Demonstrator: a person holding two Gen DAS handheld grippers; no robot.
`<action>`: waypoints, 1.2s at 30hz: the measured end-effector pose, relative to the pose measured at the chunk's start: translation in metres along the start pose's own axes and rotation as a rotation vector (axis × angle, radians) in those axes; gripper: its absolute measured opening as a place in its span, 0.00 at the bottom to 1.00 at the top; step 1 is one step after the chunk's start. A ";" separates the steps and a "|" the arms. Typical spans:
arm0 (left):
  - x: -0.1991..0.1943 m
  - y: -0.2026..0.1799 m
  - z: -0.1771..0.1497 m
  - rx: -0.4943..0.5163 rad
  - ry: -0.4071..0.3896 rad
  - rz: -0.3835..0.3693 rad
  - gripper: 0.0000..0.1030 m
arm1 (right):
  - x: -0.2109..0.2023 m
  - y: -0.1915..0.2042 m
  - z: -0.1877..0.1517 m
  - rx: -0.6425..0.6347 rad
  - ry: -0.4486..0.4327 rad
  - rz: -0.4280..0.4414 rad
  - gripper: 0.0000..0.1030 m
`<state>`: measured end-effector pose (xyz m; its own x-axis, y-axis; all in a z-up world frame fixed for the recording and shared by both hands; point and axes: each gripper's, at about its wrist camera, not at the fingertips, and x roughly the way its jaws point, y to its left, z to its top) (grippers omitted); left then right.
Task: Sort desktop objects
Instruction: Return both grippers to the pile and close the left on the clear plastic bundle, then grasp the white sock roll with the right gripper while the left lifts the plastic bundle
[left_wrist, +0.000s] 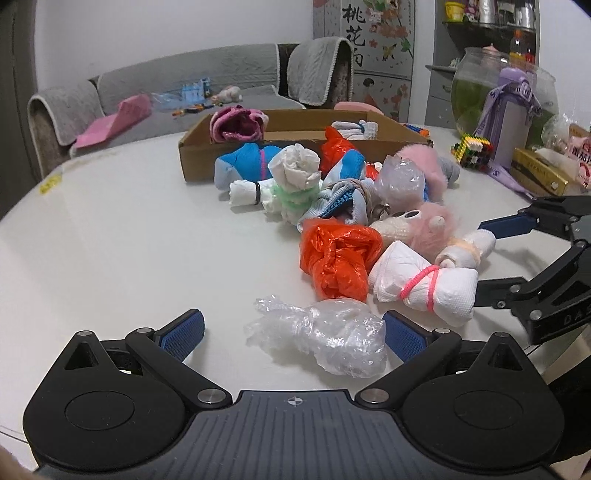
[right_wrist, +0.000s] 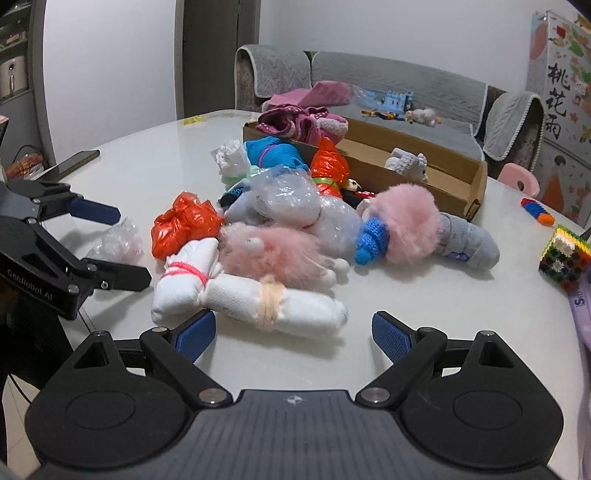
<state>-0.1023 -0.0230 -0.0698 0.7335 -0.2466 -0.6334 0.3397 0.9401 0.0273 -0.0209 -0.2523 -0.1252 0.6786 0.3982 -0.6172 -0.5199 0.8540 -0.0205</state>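
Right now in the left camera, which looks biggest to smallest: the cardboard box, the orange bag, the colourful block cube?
1. cardboard box, widest though farthest.
2. orange bag.
3. block cube, but it sits farther back, so that is unsure.

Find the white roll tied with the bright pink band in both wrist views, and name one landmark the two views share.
Left wrist view: the white roll with the pink band lies right of centre, just right of the nearest orange plastic bundle.
Right wrist view: it lies left of centre, below that same orange bundle.
Shared landmark: the cardboard box behind the pile.
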 end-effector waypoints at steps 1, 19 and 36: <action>0.000 0.000 0.001 0.005 0.000 -0.001 1.00 | -0.001 0.002 -0.001 -0.001 -0.002 0.000 0.87; -0.004 -0.006 0.004 0.026 -0.035 -0.070 0.48 | -0.011 0.008 -0.006 0.092 -0.037 -0.054 0.40; -0.035 0.012 0.007 -0.014 -0.051 0.000 0.43 | -0.035 -0.003 -0.010 0.117 -0.091 -0.043 0.35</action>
<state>-0.1204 -0.0050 -0.0420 0.7624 -0.2581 -0.5933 0.3318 0.9432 0.0160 -0.0484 -0.2719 -0.1112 0.7457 0.3847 -0.5439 -0.4292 0.9019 0.0494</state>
